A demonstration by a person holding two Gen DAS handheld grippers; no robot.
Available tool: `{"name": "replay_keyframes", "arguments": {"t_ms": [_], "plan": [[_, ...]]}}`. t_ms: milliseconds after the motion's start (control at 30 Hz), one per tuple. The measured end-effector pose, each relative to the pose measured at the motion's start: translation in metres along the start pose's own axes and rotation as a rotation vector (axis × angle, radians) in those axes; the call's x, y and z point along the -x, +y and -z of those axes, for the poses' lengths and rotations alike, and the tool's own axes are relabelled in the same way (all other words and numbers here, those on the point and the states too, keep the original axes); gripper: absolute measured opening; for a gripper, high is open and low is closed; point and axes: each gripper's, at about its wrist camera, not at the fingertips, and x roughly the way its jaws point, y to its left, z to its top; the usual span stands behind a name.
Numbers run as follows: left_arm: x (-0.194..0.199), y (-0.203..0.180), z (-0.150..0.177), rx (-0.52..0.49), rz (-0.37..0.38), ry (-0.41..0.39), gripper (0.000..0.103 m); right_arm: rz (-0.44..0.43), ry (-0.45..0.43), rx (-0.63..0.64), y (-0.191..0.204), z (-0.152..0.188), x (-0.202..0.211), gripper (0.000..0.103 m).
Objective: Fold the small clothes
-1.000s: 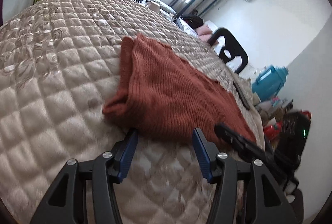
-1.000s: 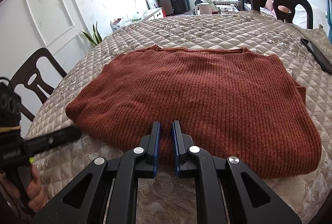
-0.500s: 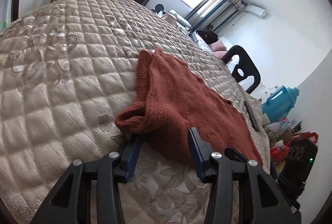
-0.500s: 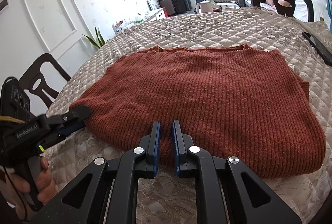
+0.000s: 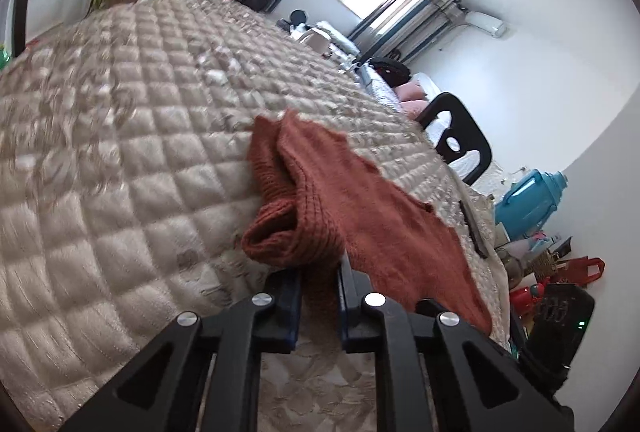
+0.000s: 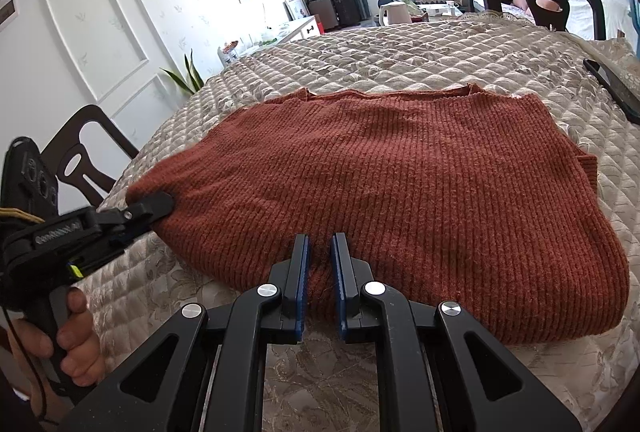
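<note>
Rust-brown knit sweater [image 6: 400, 184] lies spread on the quilted bed cover [image 6: 420, 52], near edge toward the person, neckline at the far side. Sleeves look tucked in already: right side shows a doubled layer at the edge, and in the left wrist view the left end bunches w/ a rolled cuff-like fold. So prob. the side folds are done and the main fold (near edge over to far edge, or halving) is what's left. That's a guess from how it lies; nothing stacked or put away yet.

Left tool [image 5: 318, 296]: jaws closing right now, w/ knit between the blue pads at the sweater's left near corner. Cloth is pinched up into the gap, so it's gripping the sweater. In the right wrist view the left tool [image 6: 154, 206] comes in from the side, low over the bed, tip at the sweater's left corner; a hand [image 6: 74, 336] is wrapped round its handle.

Right tool [image 6: 320, 268]: clenched on the near edge, approx. mid-width, a ridge of knit squeezed between its pads. It angles down toward the bed.

Both tools sit at the same near edge, left one at the corner, right one nearer the middle. Edge isn't lifted off the bed yet. A dark flat object [image 6: 612, 88], maybe a phone, lies on the bed at far right, apart from the sweater.
</note>
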Motion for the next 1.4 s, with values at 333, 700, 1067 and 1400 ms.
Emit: {"name": "replay_keyframes", "arguments": {"t_ms": [333,700,1067,1400], "plan": [[0.001,-0.066,-0.025,-0.156,0.094,0.001,0.01,-0.013,-0.053,-0.11,-0.025,0.006,0.032,0.011],[-0.068,-0.18,0.0,-0.393,0.205,0.146,0.009,0.06,-0.177,-0.25,-0.081,0.022,0.095,0.011],[-0.105,-0.179,0.059,-0.444,0.243,0.346,0.016,0.082,-0.207,-0.354,-0.127,0.037,0.117,0.011],[-0.055,-0.161,0.016,-0.456,0.222,0.153,0.04,-0.125,-0.225,-0.371,-0.128,0.008,0.102,0.051]]}}
